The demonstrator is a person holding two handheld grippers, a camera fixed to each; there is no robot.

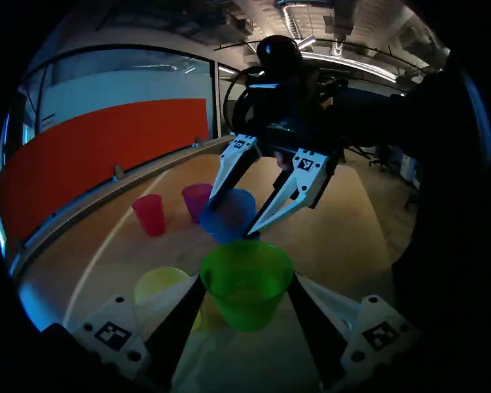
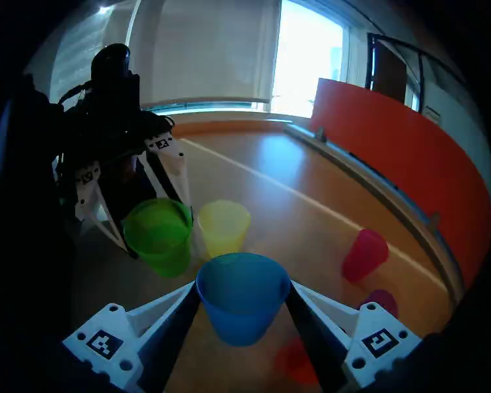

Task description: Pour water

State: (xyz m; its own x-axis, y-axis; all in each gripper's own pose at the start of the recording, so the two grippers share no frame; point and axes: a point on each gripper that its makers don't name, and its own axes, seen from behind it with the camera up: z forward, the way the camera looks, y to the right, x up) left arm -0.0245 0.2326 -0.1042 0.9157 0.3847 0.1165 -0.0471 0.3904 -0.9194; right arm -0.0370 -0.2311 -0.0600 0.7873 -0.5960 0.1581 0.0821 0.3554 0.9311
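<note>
Pinching a green cup [image 1: 247, 298], the left hand-held gripper [image 1: 245, 280] has a yellow cup [image 1: 155, 283] just to its left; ahead, the right hand-held gripper [image 1: 230, 218] clamps a blue cup [image 1: 234, 208]; a red cup [image 1: 149, 214] and purple cup [image 1: 196, 198] stand beyond.

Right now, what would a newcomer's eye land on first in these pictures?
The green cup clamped in the left gripper and the blue cup in the right gripper, facing each other. Near them on the table stand a yellow cup, a red cup and a purple cup, with an orange panel beyond its edge.
</note>
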